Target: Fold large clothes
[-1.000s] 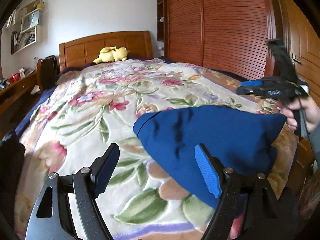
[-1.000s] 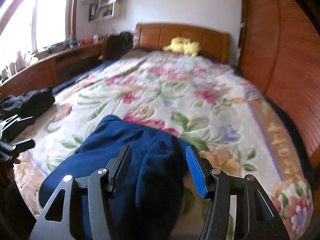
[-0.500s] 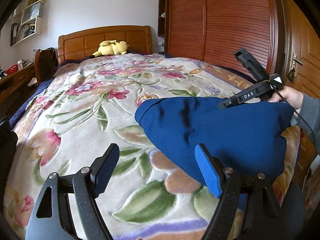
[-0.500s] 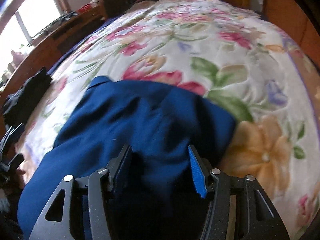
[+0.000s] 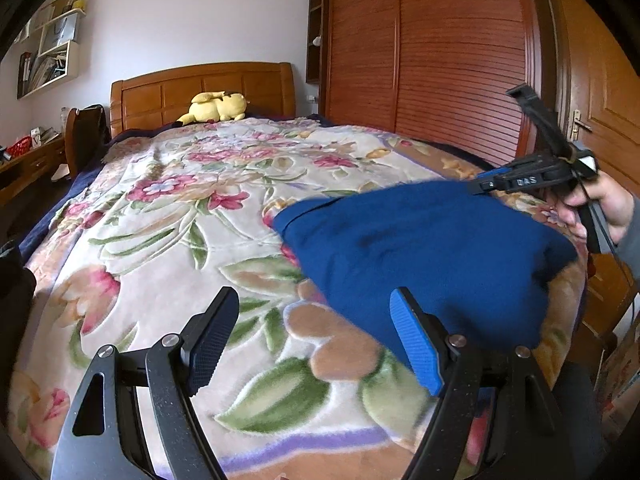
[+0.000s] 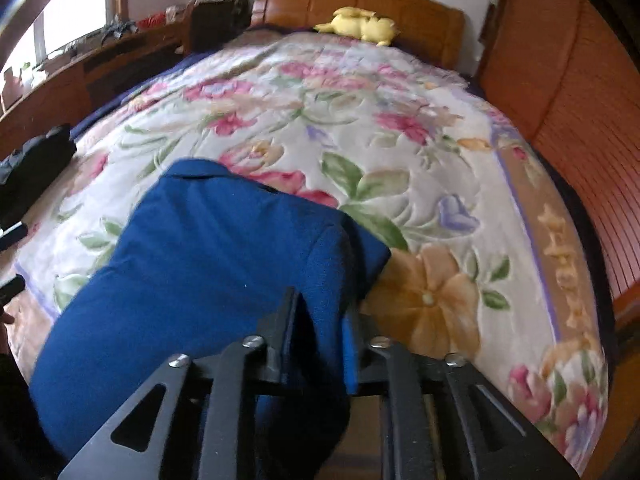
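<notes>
Here the right gripper [image 6: 320,320] pinches a fold of the blue garment [image 6: 208,264] on the bed [image 6: 420,128], its jaws having just eased slightly, while the left gripper [image 5: 316,336] hangs open.

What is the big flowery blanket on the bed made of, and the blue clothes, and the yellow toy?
The flowery plush blanket looks like thick fleece: fuzzy, with flowers carved into the pile. The dark blue garment seems a matte woven or knit cloth, soft enough to bunch up; its fibre can't be told. The yellow stuffed toy by the wooden headboard looks like soft plush, floppy and rounded.
</notes>
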